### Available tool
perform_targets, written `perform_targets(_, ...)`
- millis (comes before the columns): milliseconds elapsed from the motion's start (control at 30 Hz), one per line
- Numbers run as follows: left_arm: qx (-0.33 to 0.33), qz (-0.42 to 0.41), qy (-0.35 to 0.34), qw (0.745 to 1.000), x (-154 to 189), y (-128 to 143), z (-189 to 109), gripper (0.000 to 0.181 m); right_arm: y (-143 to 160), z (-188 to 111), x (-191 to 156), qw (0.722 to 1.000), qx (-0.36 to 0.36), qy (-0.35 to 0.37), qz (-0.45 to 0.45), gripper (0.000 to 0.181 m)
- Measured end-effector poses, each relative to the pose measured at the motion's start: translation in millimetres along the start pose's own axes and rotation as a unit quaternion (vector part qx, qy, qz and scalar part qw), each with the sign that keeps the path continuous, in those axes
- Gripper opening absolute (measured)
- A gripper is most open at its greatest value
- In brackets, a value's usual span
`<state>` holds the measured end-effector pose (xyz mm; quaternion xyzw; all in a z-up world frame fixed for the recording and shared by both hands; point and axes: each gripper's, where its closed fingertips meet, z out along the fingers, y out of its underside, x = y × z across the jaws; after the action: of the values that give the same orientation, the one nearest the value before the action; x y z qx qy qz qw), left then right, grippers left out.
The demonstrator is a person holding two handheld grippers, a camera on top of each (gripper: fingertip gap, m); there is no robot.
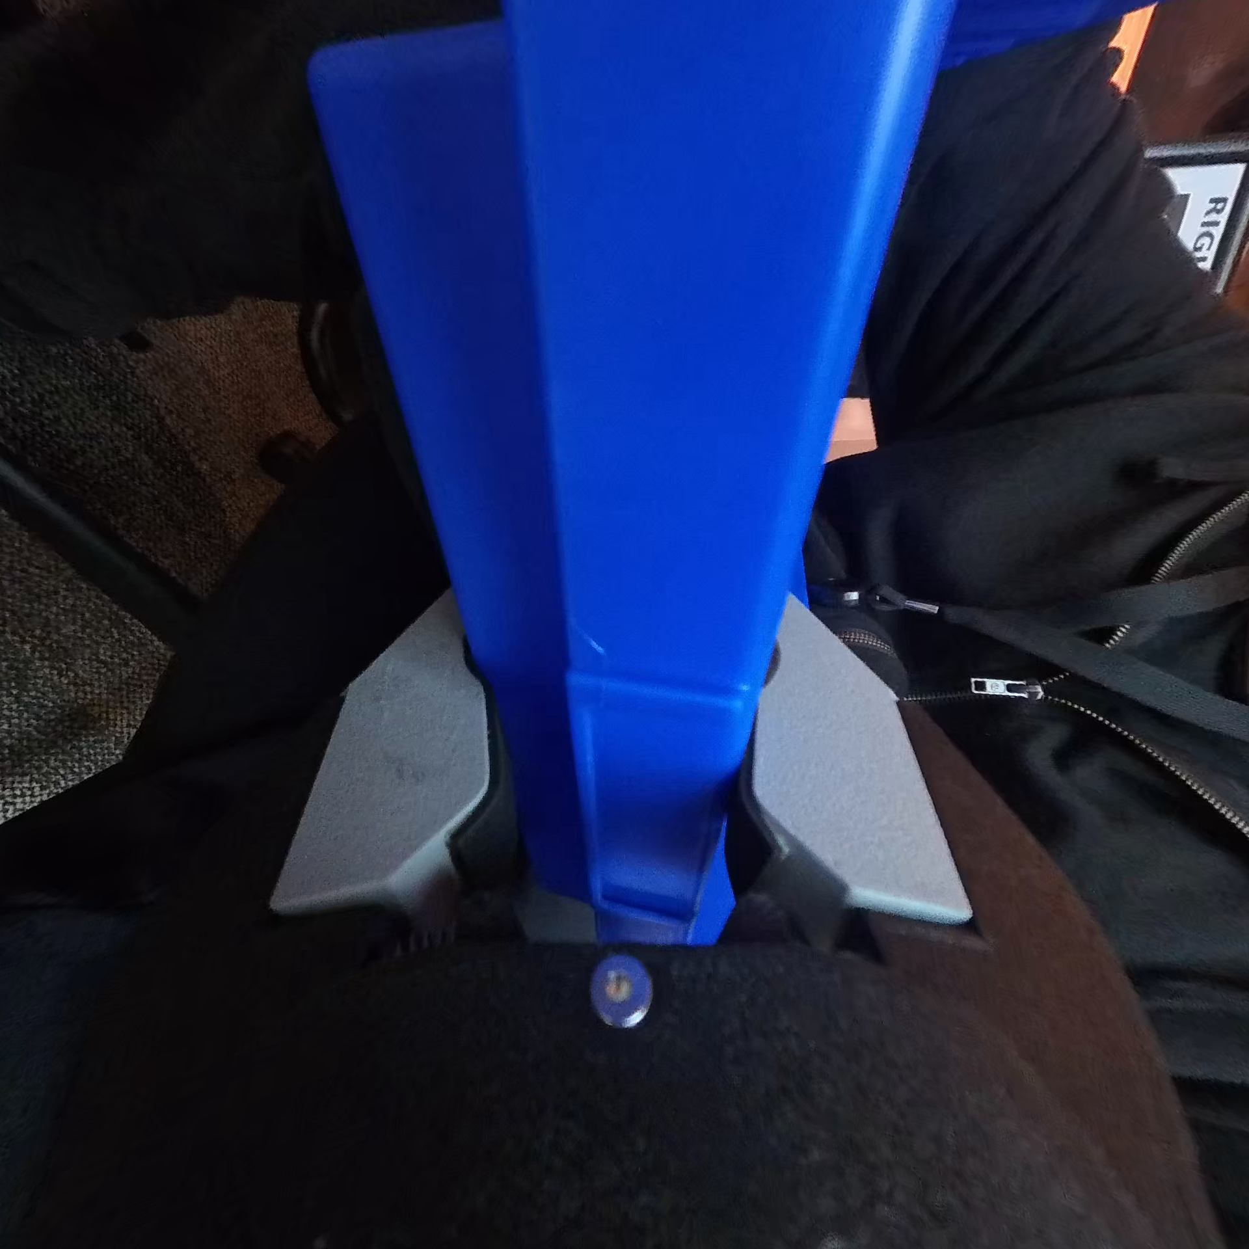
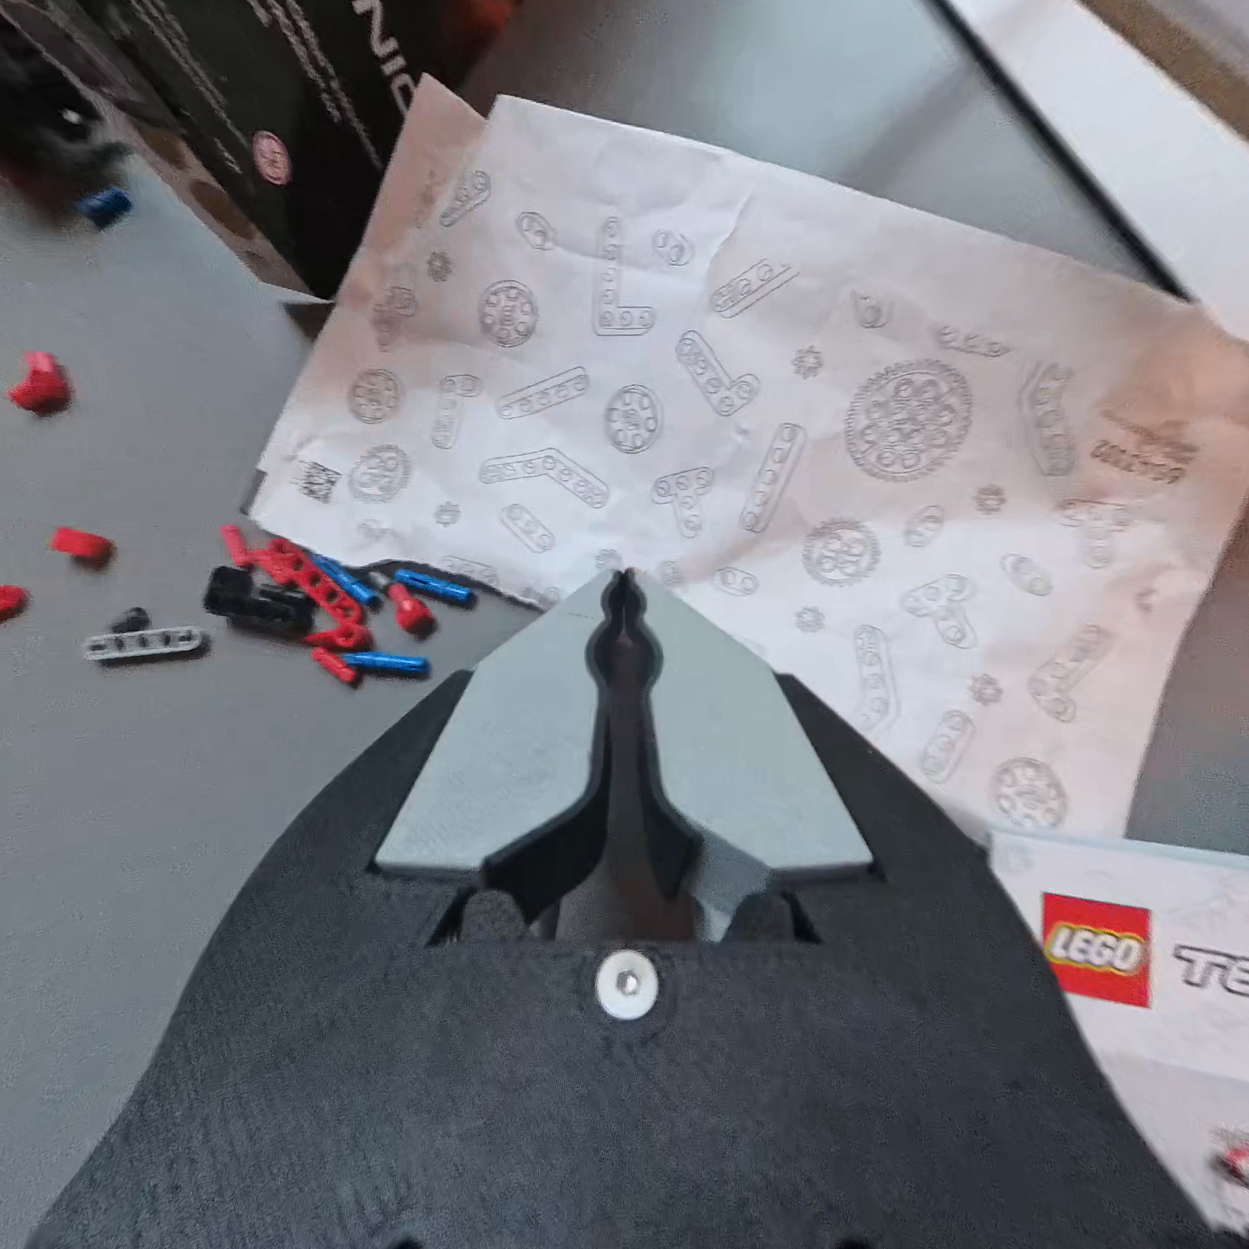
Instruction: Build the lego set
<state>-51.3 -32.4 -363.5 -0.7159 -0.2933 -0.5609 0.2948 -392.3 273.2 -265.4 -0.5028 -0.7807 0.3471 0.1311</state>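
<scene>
In the left wrist view my left gripper has its grey fingers closed against both sides of a tall blue plastic piece, which fills the middle of the view and hides what lies ahead. In the right wrist view my right gripper is shut and empty, with its tips over the torn lower edge of a white paper bag. Loose red, blue and black lego pieces lie on the grey table to the gripper's left, beside a grey beam.
A person in a black zipped hoodie is close on the right of the left gripper, with speckled carpet on the left. An instruction booklet lies at the lower right, a black box at the back left, and a white box at the back right. Across from one pair of fingers to the other is roughly 45 cm.
</scene>
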Motion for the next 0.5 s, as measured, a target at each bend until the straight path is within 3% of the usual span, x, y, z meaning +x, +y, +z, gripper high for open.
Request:
perform_targets(33,0.000,0.000,0.000,1.000,0,0,0,0.075,-2,-2,2,1.000,-0.003,-0.006,0.015,0.000)
perform_targets(100,0.001,0.000,0.001,1.000,-1,0,-2,0.075,-8,-13,36,0.997,0.015,0.071,0.033,0.007)
perform_targets(167,0.004,0.000,0.001,1.000,-1,-1,-3,0.075,-13,-25,74,0.987,0.043,0.152,0.039,0.030)
perform_targets(233,0.006,0.002,-0.001,1.000,-1,-2,-4,0.075,-9,-22,96,0.982,0.037,0.178,0.047,0.053)
perform_targets(333,0.005,0.003,-0.002,1.000,-2,-3,-4,0.075,-19,-11,104,0.985,0.047,0.163,0.026,0.081)
perform_targets(433,0.003,0.003,-0.002,1.000,-2,-2,-3,0.075,-56,-6,70,0.991,0.110,0.064,-0.034,0.081)
perform_targets(500,0.002,0.004,-0.002,1.000,-3,-2,-3,0.075,-72,-1,49,0.990,0.107,0.028,-0.088,0.087)
